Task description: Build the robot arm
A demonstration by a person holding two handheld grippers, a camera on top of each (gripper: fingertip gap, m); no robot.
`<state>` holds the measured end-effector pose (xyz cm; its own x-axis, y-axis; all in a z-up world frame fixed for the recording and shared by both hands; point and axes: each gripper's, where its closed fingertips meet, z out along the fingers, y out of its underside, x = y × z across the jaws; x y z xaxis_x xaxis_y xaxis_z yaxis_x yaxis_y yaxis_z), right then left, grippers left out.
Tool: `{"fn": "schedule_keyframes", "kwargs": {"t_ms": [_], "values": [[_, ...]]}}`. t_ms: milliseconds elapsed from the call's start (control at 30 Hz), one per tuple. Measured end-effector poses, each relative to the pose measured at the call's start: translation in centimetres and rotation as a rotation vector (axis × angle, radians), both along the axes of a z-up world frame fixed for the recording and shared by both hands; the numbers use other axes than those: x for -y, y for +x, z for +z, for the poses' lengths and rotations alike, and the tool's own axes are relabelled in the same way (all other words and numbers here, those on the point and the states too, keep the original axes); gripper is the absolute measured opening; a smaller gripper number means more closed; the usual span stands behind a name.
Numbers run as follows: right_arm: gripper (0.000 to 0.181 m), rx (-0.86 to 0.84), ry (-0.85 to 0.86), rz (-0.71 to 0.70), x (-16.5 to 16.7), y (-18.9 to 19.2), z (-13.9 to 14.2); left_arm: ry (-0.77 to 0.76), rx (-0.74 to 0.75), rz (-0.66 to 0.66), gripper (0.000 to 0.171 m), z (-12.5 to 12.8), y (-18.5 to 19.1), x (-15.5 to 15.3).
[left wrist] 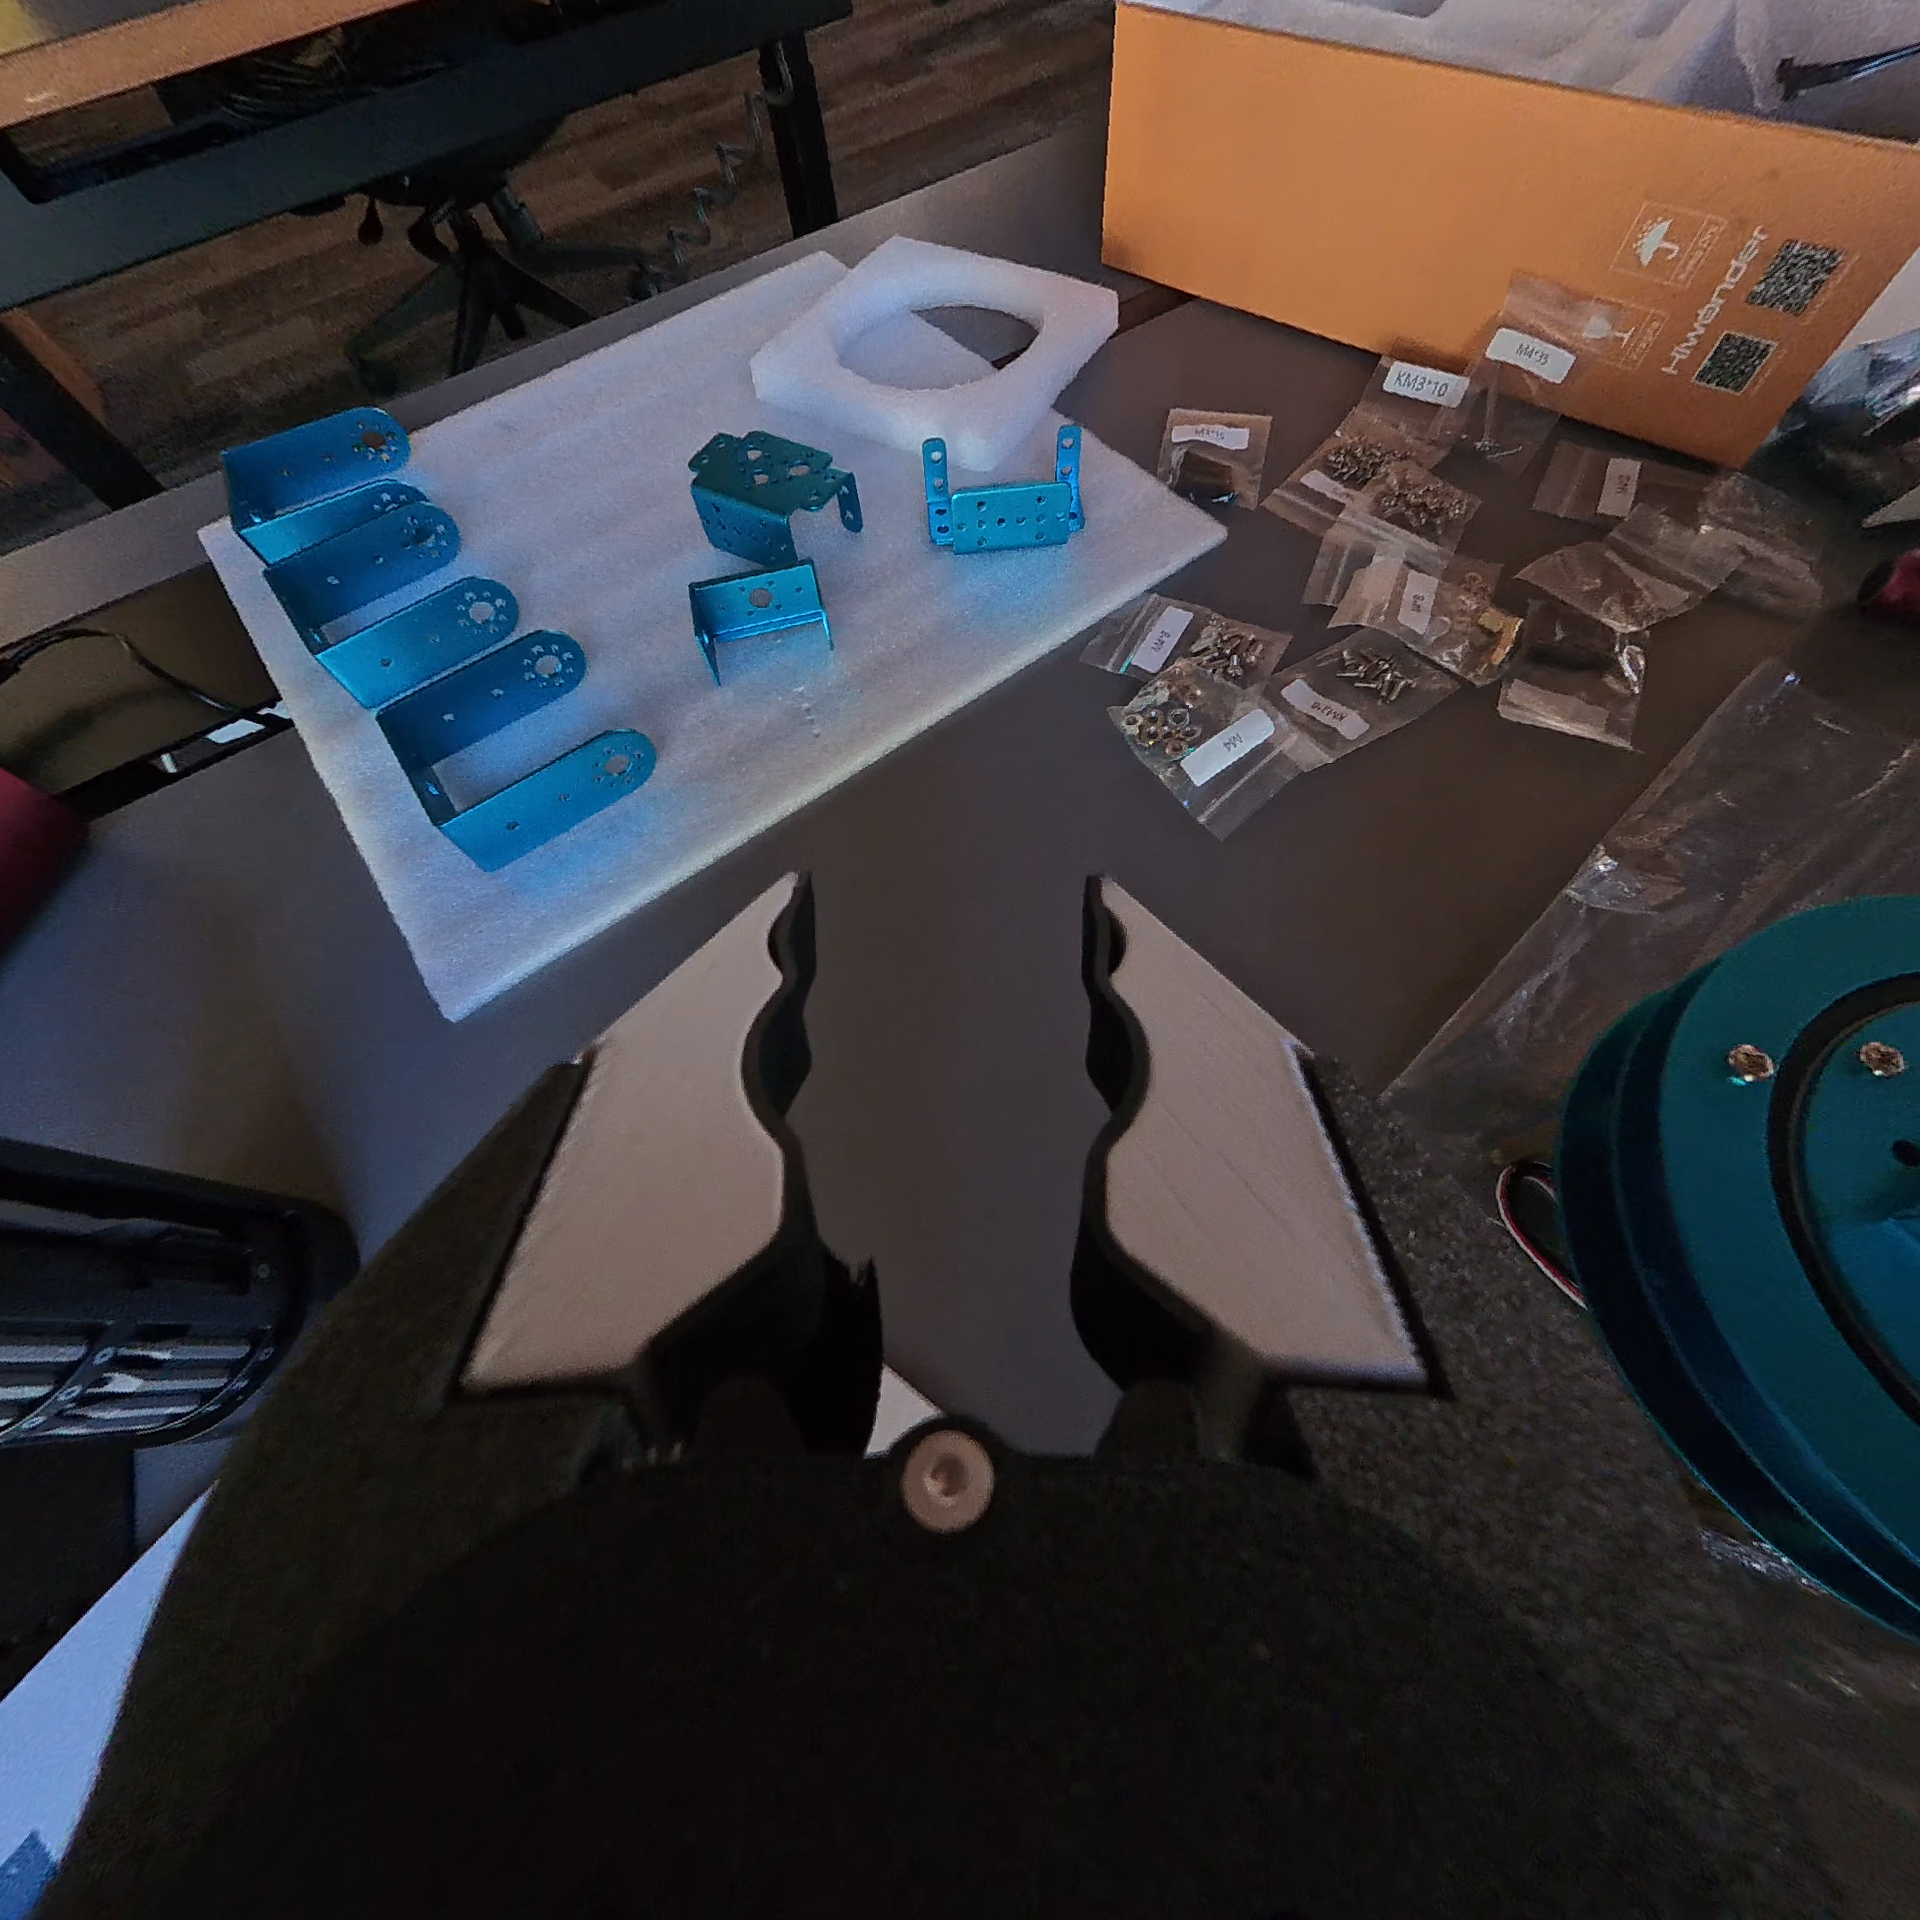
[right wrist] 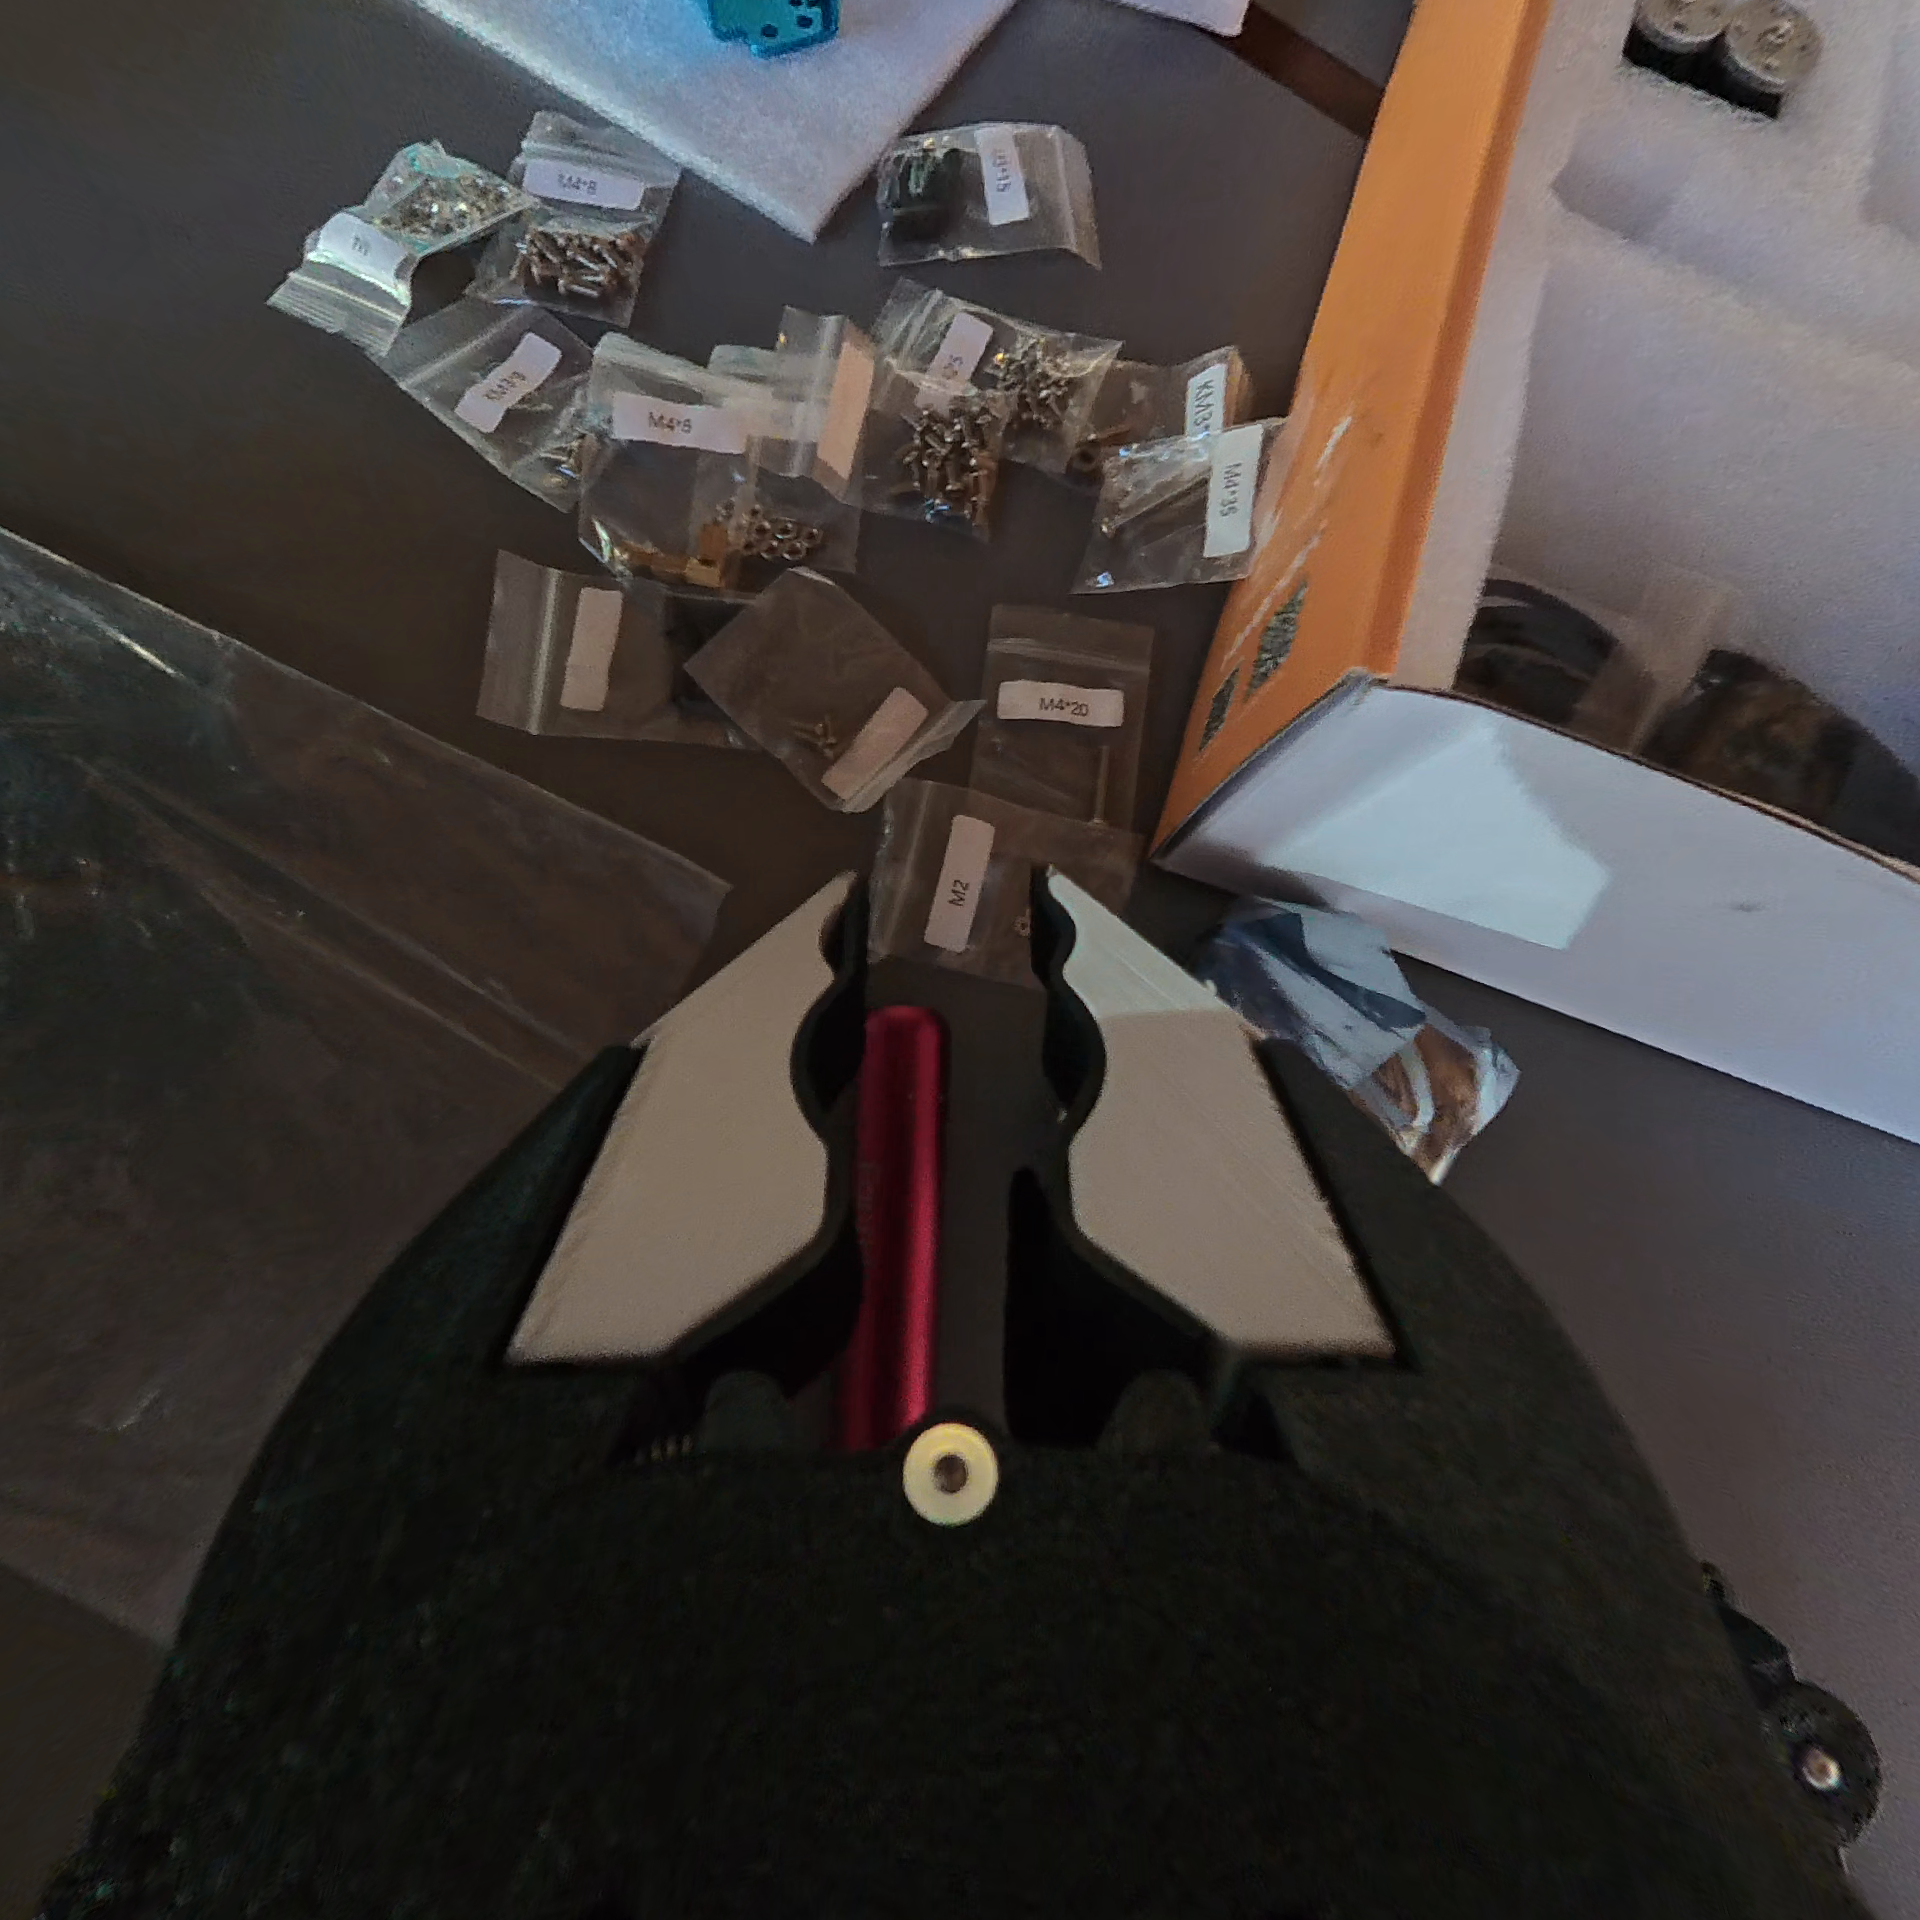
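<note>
The left gripper hangs over the grey bench with its jaws released and nothing between them. Just ahead of the jaws and to their left lies a white foam sheet carrying blue metal brackets, with a white foam frame at its far end. Ahead and to the right of the jaws lie small clear bags of screws, then an orange box. A teal round base sits close on the right.

The right gripper has its jaws parted, a red cylindrical handle lying lengthwise between them; whether they grip it I cannot tell. A small labelled bag lies right at the jaw tips
</note>
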<state>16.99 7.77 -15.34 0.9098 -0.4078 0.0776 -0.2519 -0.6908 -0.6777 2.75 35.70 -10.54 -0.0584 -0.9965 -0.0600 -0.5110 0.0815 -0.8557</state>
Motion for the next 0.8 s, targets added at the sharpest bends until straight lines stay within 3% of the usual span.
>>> {"fn": "schedule_keyframes", "kwargs": {"t_ms": [633,800], "values": [[0.031,-0.021,-0.027,0.07,-2.2,-2.0,-1.5,0.03,-0.023,-0.019,0.051,-0.4,-0.2,0.7],[0.034,0.004,-0.035,0.024,0.1,-0.9,0.7,0.032,-0.031,-0.025,0.051,-0.6,-0.2,0.8]]}}
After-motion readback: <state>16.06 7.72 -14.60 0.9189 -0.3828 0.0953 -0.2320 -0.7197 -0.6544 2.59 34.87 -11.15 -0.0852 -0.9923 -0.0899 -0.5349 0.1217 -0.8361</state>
